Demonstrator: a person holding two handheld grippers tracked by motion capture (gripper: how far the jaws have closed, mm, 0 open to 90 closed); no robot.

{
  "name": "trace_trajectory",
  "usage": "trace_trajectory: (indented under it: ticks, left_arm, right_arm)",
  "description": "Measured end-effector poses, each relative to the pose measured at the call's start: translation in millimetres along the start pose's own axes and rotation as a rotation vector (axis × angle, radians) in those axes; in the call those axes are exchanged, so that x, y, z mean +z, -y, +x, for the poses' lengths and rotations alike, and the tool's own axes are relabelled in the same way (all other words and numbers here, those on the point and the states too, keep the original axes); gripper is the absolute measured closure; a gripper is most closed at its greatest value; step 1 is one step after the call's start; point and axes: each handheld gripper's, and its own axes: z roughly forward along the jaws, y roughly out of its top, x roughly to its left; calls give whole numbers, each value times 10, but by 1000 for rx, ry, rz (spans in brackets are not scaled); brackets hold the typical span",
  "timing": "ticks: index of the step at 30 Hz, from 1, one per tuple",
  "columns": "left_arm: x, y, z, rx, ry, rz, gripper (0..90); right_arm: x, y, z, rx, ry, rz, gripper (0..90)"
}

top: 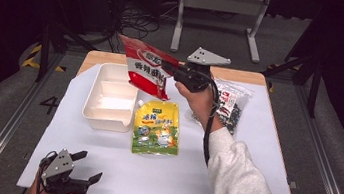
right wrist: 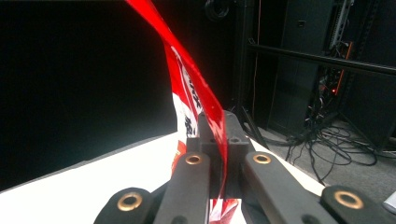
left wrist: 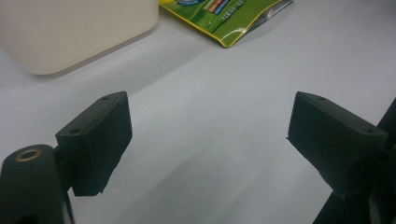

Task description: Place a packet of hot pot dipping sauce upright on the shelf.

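1. Now the right gripper is pinching the red bag by its edge, holding it above the white tray.
2. Light and floppy, it is probably swinging; gripping the sealed edge seems safest.
3. The left gripper is hovering spread, empty.

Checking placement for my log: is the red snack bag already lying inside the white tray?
No, the red bag hangs in the right gripper above the white tray.

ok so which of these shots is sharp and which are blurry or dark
High view: evenly lit table, room behind dark, red packet readable. Left gripper view: soft focus, the black fingers blurred up close, faint shadows on the white surface. Right gripper view: dark background, the red packet glossy and slightly smeared.
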Motion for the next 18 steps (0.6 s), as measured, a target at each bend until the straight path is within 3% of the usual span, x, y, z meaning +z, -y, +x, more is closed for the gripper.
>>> trace_trajectory:
  ticks: [14,18]
  left_arm:
    - [-153,92,-16,-13,-36,-18,185]
    - [-167,107,-19,-18,-41,-17,204]
  right_arm:
    - [426,-1,-70,11,-20,4,895]
    - [656,35,-109,16,-39,9,895]
